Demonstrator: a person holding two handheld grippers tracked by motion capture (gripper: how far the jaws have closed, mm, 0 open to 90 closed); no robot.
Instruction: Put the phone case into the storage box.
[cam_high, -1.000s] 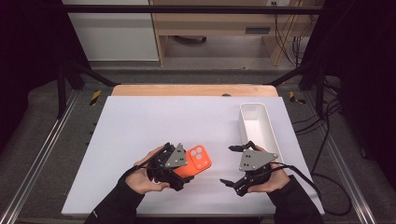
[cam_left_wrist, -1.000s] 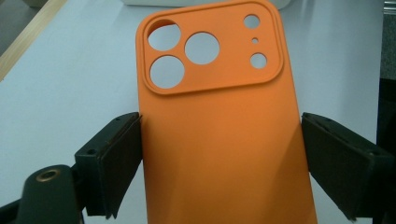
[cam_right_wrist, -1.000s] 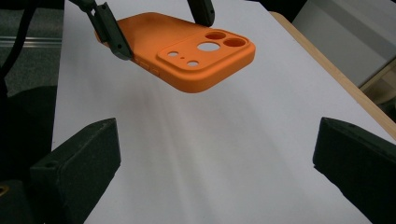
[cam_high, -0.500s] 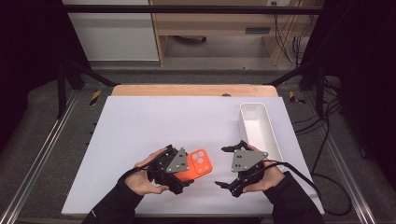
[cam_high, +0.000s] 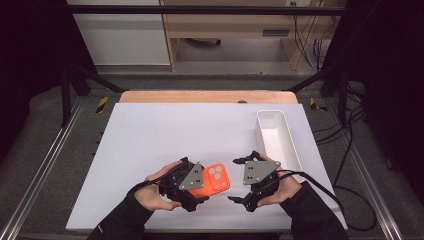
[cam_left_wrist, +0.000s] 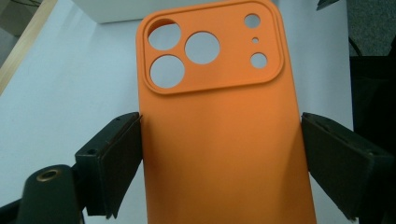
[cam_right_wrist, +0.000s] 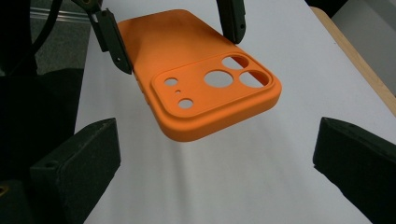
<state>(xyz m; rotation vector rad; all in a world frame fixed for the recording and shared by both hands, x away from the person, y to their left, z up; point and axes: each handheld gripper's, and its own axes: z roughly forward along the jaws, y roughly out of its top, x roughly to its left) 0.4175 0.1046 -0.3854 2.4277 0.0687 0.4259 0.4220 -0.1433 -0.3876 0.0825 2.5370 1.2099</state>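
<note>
An orange phone case with round camera holes hangs just above the white table top, low in the middle of the high view. My left gripper is shut on it, one jaw pressed on each long edge of the case. My right gripper stands open just right of the case, jaws spread wide and pointing at its camera end. In the right gripper view the case floats over its shadow ahead of my right gripper, with the left gripper clamping its far end.
A long white bin lies on the right side of the table, beyond the right hand. The white sheet covers the table, with a wooden edge at the back. Cables trail off to the right.
My right gripper has moved left, closer to the camera end of the case. The left gripper keeps its hold on the case and has barely shifted.
</note>
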